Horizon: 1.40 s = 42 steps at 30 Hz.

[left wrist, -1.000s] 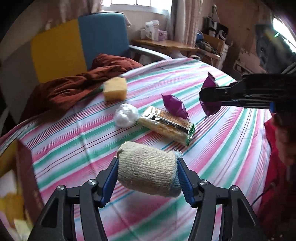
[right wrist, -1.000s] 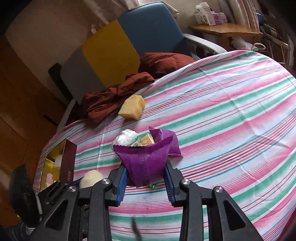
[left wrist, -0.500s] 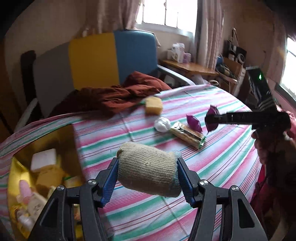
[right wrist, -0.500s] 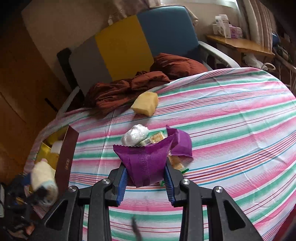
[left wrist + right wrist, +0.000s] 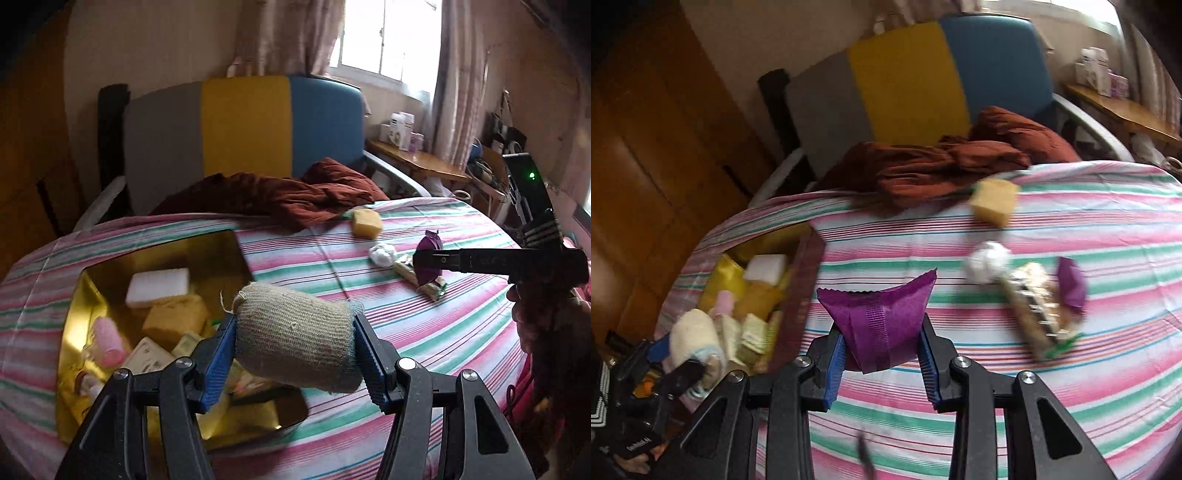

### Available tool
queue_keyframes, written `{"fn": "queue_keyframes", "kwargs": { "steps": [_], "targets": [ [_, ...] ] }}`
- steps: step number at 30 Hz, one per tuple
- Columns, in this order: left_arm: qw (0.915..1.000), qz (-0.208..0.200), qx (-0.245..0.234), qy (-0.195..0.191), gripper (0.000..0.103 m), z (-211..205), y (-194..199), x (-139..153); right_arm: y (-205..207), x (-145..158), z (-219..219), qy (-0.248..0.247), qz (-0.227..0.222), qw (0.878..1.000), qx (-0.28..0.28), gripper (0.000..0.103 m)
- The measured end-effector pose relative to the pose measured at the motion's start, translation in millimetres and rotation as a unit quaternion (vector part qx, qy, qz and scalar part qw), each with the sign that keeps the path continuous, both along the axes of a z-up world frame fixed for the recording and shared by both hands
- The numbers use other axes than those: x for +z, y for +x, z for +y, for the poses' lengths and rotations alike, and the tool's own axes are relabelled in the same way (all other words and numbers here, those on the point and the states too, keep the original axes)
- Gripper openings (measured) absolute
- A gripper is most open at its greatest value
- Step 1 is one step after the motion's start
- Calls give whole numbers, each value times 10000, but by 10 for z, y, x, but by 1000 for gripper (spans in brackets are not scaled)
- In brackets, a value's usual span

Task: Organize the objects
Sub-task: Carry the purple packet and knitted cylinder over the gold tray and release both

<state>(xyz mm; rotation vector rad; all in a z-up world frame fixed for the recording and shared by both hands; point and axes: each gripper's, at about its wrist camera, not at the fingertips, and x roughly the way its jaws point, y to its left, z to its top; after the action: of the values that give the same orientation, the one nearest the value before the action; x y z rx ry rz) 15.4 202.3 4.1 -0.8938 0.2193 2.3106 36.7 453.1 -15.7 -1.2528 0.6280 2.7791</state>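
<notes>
Striped cloth (image 5: pixel 461 325) in pink, green and white covers the table, with a colour-blocked chair and a window behind. Over the last second both hands have swung away from the loose items toward the gold-lined box (image 5: pixel 92 280), which was barely in view a second ago and now sits just below and left of the left claw (image 5: pixel 293 349). That claw grips a rolled knit sock (image 5: pixel 295 336) between its blue pads, hanging over the box's near right edge above the sponges and packets already inside. The right claw (image 5: pixel 882 349) is clamped on a purple wrapper (image 5: pixel 881 317) and trails behind; the box (image 5: pixel 801 295) lies ahead and to its left. Left behind, ahead and to its right, are a yellow sponge (image 5: pixel 993 201), a white ball (image 5: pixel 988 262), a snack bar (image 5: pixel 1034 306) and a second purple wrapper (image 5: pixel 1071 284). By the look of it, the sock is about ready to drop and the wrapper follows, with four items left to collect.
</notes>
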Motion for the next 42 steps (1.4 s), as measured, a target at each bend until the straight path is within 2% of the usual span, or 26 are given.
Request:
{"fn": "queue_keyframes", "kwargs": {
  "steps": [11,20,29,42],
  "targets": [
    [9983,-7,562,168,62,-577,-39,12,-399,95,-885,-64,77,9966,820,35],
    [9961,-54,848,246,62,-873,-81,-4,-588,122,-1327,84,-5,9926,1208,35],
    [9937,-85,1075,294,62,-1074,-141,-10,-751,96,-1495,296,-132,9910,1298,35],
    [9858,-131,1641,333,62,-1414,-385,-34,-1085,26,-1535,463,-322,9893,1347,35]
  ]
}}
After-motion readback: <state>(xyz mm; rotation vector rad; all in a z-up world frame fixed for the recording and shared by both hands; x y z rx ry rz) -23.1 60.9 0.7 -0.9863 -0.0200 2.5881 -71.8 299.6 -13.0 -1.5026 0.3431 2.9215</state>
